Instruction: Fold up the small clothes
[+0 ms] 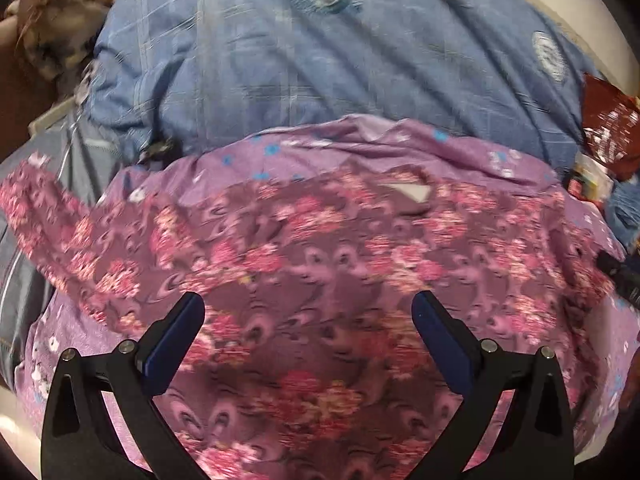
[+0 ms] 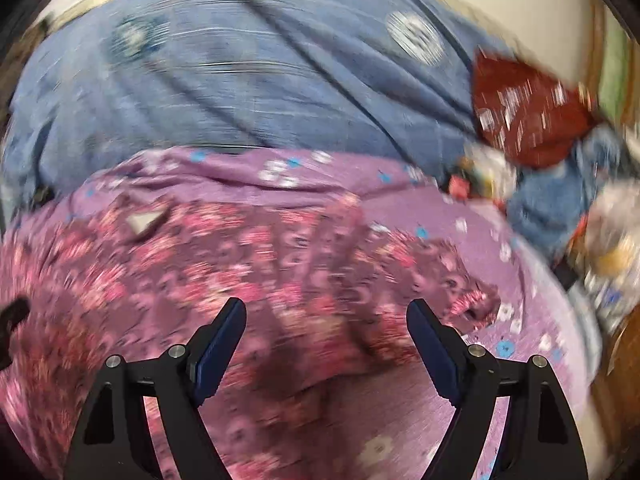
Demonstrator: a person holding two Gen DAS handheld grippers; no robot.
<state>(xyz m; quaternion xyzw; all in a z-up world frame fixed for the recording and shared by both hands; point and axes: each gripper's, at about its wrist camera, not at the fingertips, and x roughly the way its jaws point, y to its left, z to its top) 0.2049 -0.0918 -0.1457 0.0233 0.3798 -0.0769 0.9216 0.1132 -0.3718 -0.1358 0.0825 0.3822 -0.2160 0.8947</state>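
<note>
Bed with lilac flower-print sheet (image 1: 360,140) under everything. Left tongs (image 1: 308,312) wide apart, nothing gripped, over maroon pink-floral small garment (image 1: 320,248) spread flat on sheet. Right tongs (image 2: 326,318) wide, empty, above garment's right sleeve (image 2: 452,280). Blue checked quilt (image 1: 300,60) farther back; dark-red patterned cloth (image 2: 528,116) far right.

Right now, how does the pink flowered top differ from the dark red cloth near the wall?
The flowered top lies spread flat on the purple sheet; the dark red cloth sits bunched up farther back. The top shows pink blossoms; the red cloth has small white marks. Both are patterned fabric.
</note>
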